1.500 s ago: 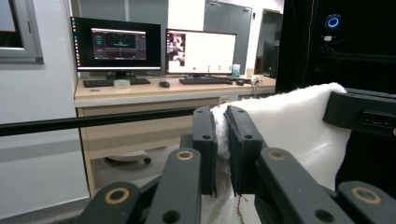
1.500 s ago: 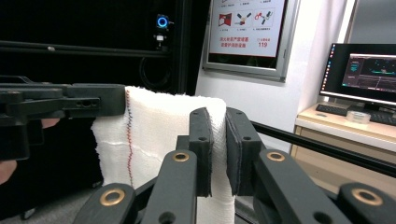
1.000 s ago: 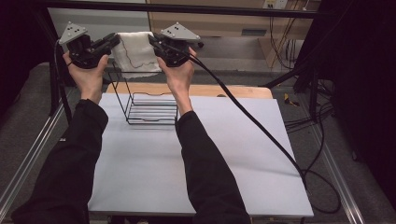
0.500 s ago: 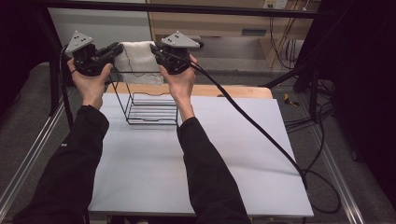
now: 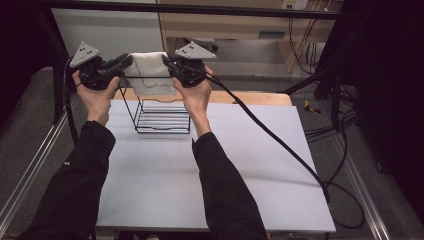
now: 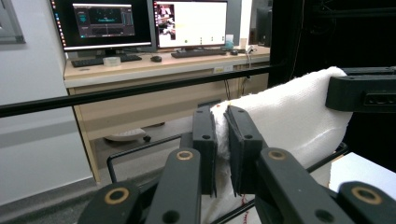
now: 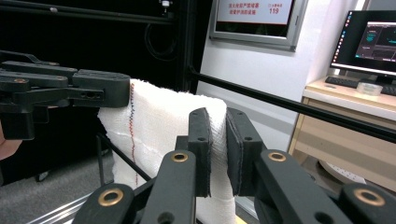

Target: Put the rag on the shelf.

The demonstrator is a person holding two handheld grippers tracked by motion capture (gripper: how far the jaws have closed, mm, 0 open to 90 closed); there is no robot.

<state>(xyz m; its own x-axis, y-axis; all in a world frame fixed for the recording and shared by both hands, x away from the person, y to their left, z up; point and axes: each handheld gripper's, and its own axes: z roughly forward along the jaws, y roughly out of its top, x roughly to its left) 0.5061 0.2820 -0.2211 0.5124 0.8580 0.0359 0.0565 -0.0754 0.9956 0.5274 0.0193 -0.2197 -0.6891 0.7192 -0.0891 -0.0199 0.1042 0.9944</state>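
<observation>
1. The white towel hangs stretched between my two grippers, above the far edge of the table. It sits over the top of the black wire rack, and its lower edge drapes toward the rack's upper bar.
2. My left gripper has its jaws clamped on one top end of the towel. In the left gripper view the cloth is pinched tight between the two pads.
3. My right gripper is clamped on the other top end. The right gripper view shows the fabric squeezed between its pads.
4. I judge that I am hanging the towel over the rack: it is held spread and level but not yet let go.
5. The next move calls for both hands to sink evenly so the fold settles on the top bar before either grip eases.
6. The high view gives the rack's whole frame standing on the table. The left gripper view shows a desk with monitors beyond. The right gripper view shows a red stitched line running down the cloth.
</observation>
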